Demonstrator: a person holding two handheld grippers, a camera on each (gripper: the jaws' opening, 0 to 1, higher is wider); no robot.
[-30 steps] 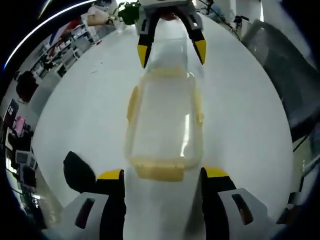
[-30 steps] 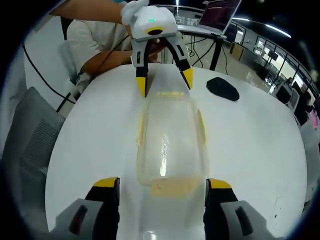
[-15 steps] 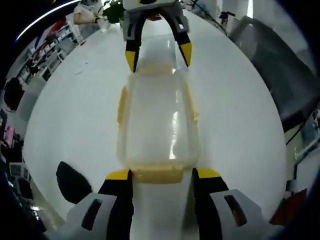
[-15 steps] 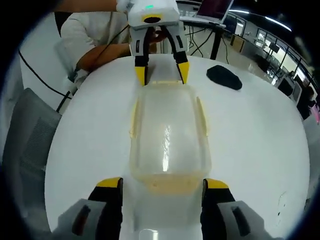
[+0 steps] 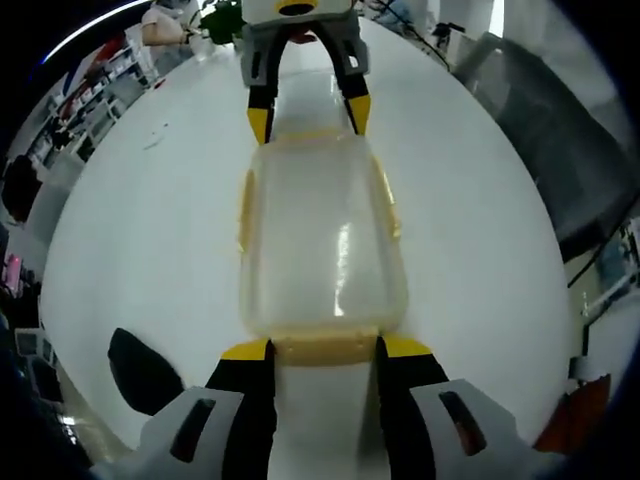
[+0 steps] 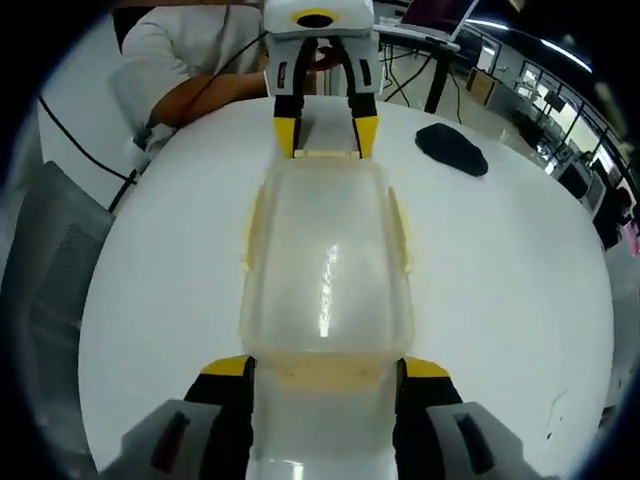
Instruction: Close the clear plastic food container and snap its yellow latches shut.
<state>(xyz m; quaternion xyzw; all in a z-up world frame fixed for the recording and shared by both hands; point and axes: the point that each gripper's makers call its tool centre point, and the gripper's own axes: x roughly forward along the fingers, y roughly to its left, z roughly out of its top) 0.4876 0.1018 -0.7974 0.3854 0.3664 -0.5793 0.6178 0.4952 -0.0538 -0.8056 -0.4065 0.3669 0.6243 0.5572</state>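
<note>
The clear plastic container [image 5: 320,240] [image 6: 325,260] lies lengthwise on the white table, lid on, with yellow latches along its sides and ends. My left gripper [image 5: 325,349] has its jaws narrowed against the two ends of the near yellow end latch [image 5: 322,348]. In the right gripper view the left gripper [image 6: 325,135] sits at the far end. My right gripper [image 6: 325,368] straddles the opposite end latch [image 6: 325,373], jaws apart beside the container's corners. In the left gripper view the right gripper [image 5: 308,118] flanks the far end.
A black pad [image 6: 452,150] [image 5: 145,370] lies on the round white table [image 5: 150,220]. A seated person's arm and sleeve [image 6: 190,80] rest at the table's far edge. A grey chair [image 5: 560,150] stands beside the table.
Both grippers have moved in toward the container's ends and their jaws have narrowed around the end latches. The container has stayed in place.
</note>
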